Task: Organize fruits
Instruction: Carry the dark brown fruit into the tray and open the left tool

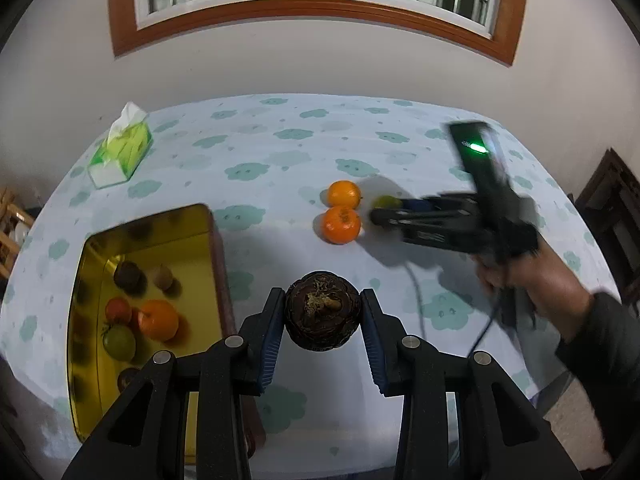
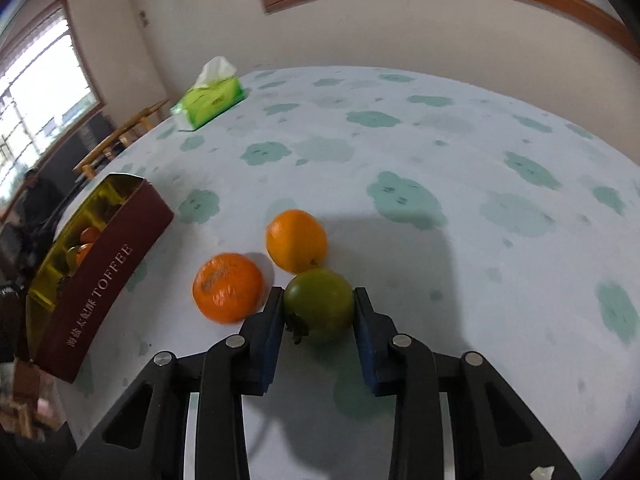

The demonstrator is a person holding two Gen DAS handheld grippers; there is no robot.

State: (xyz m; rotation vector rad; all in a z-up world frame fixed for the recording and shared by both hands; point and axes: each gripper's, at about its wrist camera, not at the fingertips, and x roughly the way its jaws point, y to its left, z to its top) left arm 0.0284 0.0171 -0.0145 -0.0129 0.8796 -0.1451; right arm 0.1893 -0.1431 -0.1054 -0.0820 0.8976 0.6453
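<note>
My left gripper (image 1: 323, 316) is shut on a dark brown round fruit (image 1: 322, 311), held above the table just right of the gold-lined toffee tin (image 1: 152, 232). Several fruits lie in the tin, among them an orange (image 1: 158, 319), a red one (image 1: 118, 310) and a green tomato (image 1: 119, 342). My right gripper (image 2: 319, 307) is shut on a green tomato (image 2: 319, 303) resting on the cloth; in the left wrist view the same gripper (image 1: 376, 216) reaches in from the right. Two oranges (image 2: 296, 240) (image 2: 229, 287) lie touching distance to the left of the tomato.
A green tissue box (image 1: 120, 151) stands at the far left of the table (image 1: 280, 148), which wears a pale cloth with teal cloud prints. A person's hand and dark sleeve (image 1: 560, 300) hold the right gripper. A wooden chair (image 2: 120, 136) stands beyond the table's left edge.
</note>
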